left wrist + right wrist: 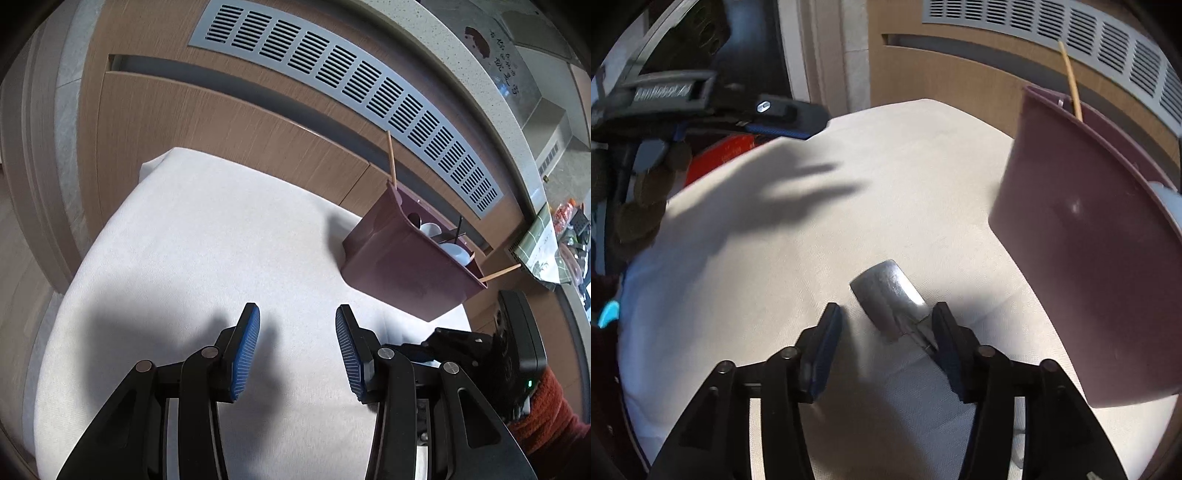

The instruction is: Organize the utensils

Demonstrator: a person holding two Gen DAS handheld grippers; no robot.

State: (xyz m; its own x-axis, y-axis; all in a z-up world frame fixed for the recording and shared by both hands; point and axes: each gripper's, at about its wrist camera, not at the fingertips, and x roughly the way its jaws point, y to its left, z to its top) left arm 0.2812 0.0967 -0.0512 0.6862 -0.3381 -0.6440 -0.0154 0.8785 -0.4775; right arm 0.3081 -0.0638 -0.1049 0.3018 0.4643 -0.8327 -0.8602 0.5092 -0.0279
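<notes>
While the left gripper [297,350] hangs wide and empty, the right gripper [886,354] stands wide astride a metal spoon [888,295] lying on the white cloth [812,221] beside the maroon holder [1089,258]. Pick-up stage, by appearance; closing on the handle comes next.

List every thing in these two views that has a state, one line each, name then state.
left tongs: open, nothing between the pads, above the cloth.
right tongs: open, metal scoop between the pads, not pressed.
metal scoop: lying flat on the cloth, outside the holder.
utensil holder: upright on the cloth, holding utensils.
wooden chopsticks: standing in the holder, leaning.
white spoons: inside the holder.
white cloth: spread flat.
</notes>
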